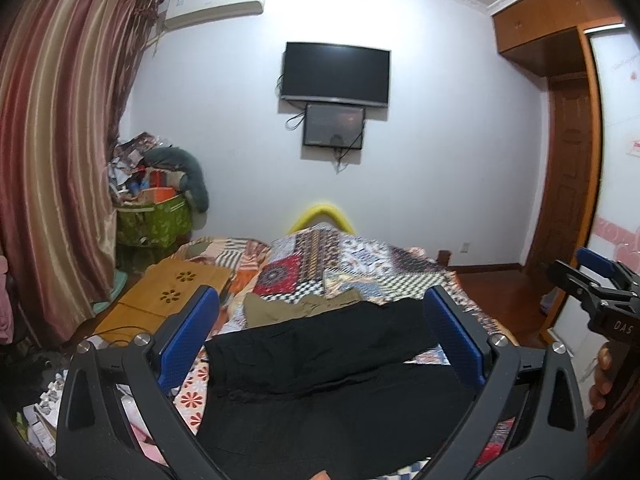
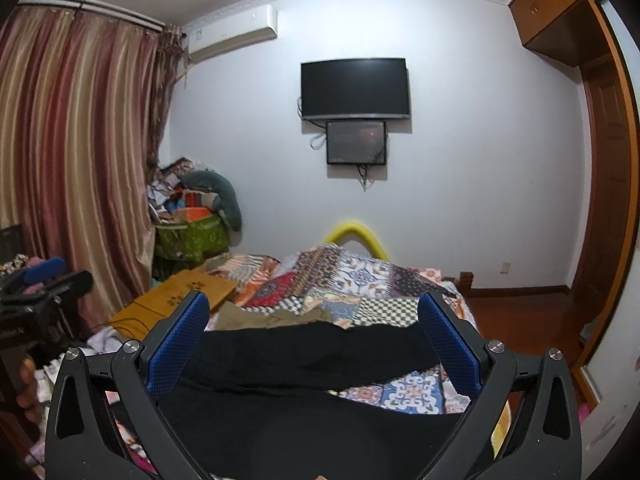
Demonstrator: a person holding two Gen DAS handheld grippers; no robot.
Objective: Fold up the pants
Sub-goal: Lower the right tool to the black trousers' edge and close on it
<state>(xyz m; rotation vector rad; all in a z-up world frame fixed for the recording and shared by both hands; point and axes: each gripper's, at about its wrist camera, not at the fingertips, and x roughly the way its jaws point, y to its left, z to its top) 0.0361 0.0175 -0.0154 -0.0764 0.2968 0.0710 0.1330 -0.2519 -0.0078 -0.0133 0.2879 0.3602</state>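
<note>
Pants: the black pants (image 1: 320,364) lie spread on the bed (image 1: 360,264), over the patchwork quilt, with one layer already lying across another; the near part runs under both cameras.
Left gripper: the left gripper (image 1: 320,340) hangs above the pants with its blue pads wide apart, holding nothing.
Right gripper: the right gripper (image 2: 314,344) hangs the same way, wide apart and empty, just beside the left one; in the left view it shows at the right edge.
Other cloth: an olive garment (image 1: 300,306) lies just beyond the pants, touching or slipping under their far edge; I cannot tell which.
Step in hand, as I judge it: picking where to grip for the next fold.
How to do it well: come down on one edge with both grippers well apart along it, and pinch every layer there, not only the top one.
Watch for: catching the quilt or the olive garment in the pinch.
Carry: lift low and level, so the fold lands square and the cloth does not drag into wrinkles.
</note>
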